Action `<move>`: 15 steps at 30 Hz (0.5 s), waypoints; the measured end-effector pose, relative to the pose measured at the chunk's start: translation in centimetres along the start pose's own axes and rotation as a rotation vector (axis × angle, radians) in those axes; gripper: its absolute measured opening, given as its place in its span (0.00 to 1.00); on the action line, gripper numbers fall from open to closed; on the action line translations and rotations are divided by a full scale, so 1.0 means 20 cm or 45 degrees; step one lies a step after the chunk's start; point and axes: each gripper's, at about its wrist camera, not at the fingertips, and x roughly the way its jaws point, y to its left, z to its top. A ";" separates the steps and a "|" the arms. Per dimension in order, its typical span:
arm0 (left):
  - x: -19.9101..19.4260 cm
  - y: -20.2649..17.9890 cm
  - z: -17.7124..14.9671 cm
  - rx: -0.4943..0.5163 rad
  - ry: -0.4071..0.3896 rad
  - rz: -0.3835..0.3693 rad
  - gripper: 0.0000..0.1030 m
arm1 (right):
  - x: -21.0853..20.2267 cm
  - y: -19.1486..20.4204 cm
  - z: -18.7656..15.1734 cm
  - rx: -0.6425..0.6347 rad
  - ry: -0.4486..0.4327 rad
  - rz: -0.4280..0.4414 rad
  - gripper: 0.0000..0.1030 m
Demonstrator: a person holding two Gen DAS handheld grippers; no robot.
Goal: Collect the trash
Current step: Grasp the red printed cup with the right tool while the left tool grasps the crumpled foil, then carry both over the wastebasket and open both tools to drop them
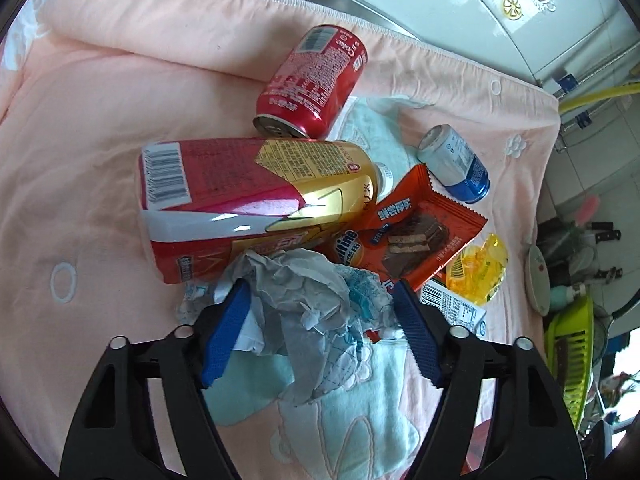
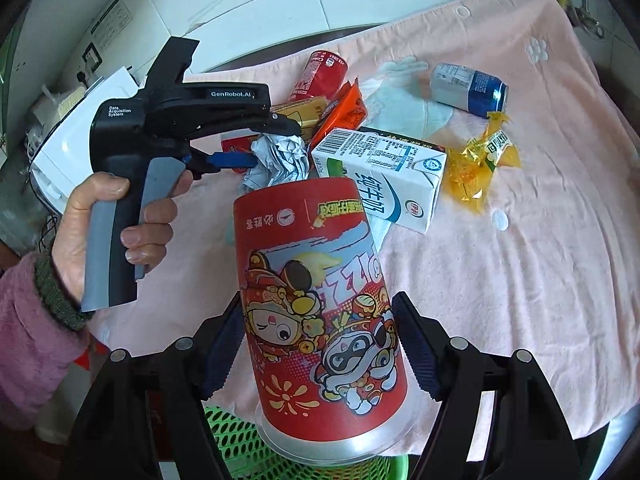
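My left gripper [image 1: 320,308] has its blue pads on either side of a crumpled grey tissue [image 1: 304,304] lying on the pink towel [image 1: 100,160]; the jaws are wide and I cannot tell whether they squeeze it. It also shows in the right wrist view [image 2: 276,136] over the same tissue [image 2: 280,156]. My right gripper [image 2: 320,332] is shut on a red paper cup [image 2: 320,296], held upside down, its rim over a green basket [image 2: 236,444]. A red-gold bottle [image 1: 248,196], Coke can [image 1: 316,80], blue-white can [image 1: 456,164], orange wafer wrapper [image 1: 424,232], yellow wrapper [image 1: 480,268] and milk carton [image 2: 384,172] lie around.
The towel covers a table beside a white appliance [image 1: 480,8]. A green dish rack [image 1: 572,360] and kitchen items stand off the table's right edge. A white box [image 2: 60,152] sits behind the hand holding the left gripper.
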 end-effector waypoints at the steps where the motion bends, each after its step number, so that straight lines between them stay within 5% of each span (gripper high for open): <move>1: 0.01 0.00 0.00 0.001 0.008 -0.010 0.61 | 0.00 0.00 0.00 0.003 -0.002 0.001 0.68; 6: 0.02 0.00 0.00 0.012 0.000 -0.034 0.40 | -0.02 -0.01 0.00 0.026 -0.021 0.008 0.68; 15: -0.13 0.02 -0.06 0.057 -0.069 -0.042 0.32 | -0.06 -0.04 -0.01 0.083 -0.061 0.061 0.68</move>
